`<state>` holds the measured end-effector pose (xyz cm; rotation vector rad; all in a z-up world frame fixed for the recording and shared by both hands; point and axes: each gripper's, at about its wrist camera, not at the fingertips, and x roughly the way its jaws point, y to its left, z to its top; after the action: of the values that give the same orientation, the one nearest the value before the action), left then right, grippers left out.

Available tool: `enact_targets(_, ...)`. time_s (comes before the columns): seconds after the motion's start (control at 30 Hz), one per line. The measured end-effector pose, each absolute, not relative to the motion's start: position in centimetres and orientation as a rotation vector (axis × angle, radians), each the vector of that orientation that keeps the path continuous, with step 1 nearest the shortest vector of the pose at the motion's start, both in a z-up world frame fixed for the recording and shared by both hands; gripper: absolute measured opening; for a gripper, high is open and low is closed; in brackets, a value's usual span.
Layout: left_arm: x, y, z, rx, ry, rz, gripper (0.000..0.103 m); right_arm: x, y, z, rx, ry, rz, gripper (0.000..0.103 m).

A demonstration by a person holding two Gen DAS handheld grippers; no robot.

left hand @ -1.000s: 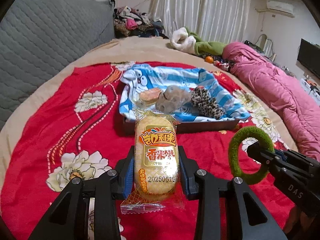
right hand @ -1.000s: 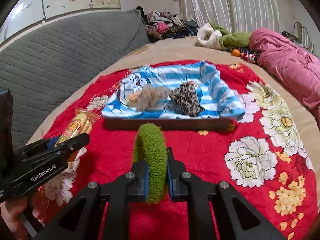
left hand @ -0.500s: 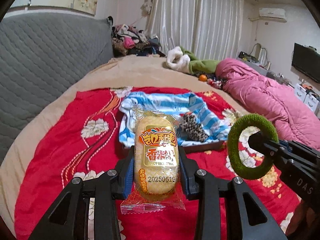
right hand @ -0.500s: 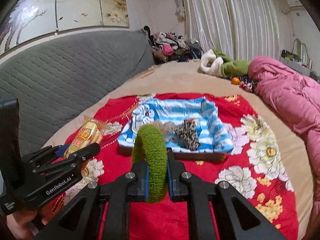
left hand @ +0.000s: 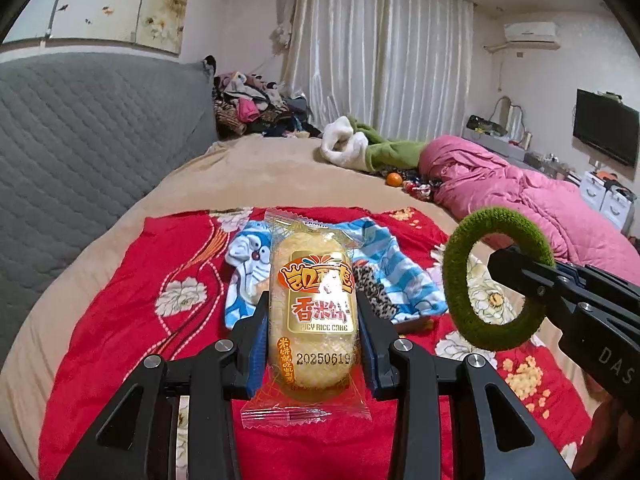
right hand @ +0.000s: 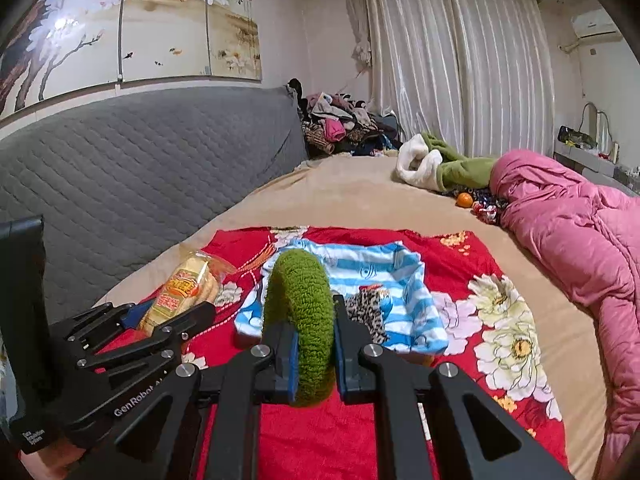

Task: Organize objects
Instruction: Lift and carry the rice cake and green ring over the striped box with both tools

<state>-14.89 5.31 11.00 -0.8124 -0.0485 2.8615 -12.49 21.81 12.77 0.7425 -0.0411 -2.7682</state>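
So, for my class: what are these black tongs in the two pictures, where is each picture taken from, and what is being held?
No robot here: a person holds one pair of tongs in each hand, each carrying a camera looking along its fingers. The left view shows the left tongs clamped on a wrapped rice cake. The right view shows the right tongs clamped on a fuzzy green ring. Below lies a red flowered blanket on a bed, with a tray lined in blue striped cloth.

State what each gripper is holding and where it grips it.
Left gripper: wrapped rice cake, clamped across its lower sides. Right gripper: green fuzzy hair tie, pinched on the near side of its loop.
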Motion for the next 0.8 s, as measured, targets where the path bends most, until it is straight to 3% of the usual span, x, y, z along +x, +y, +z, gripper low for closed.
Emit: enact_targets(0.8,-25.5,7.5,13.2,-0.768,-0.023,2.886,0.039,-21.3,23.4,14.4,0.686,-0.033,-2.809,0.014)
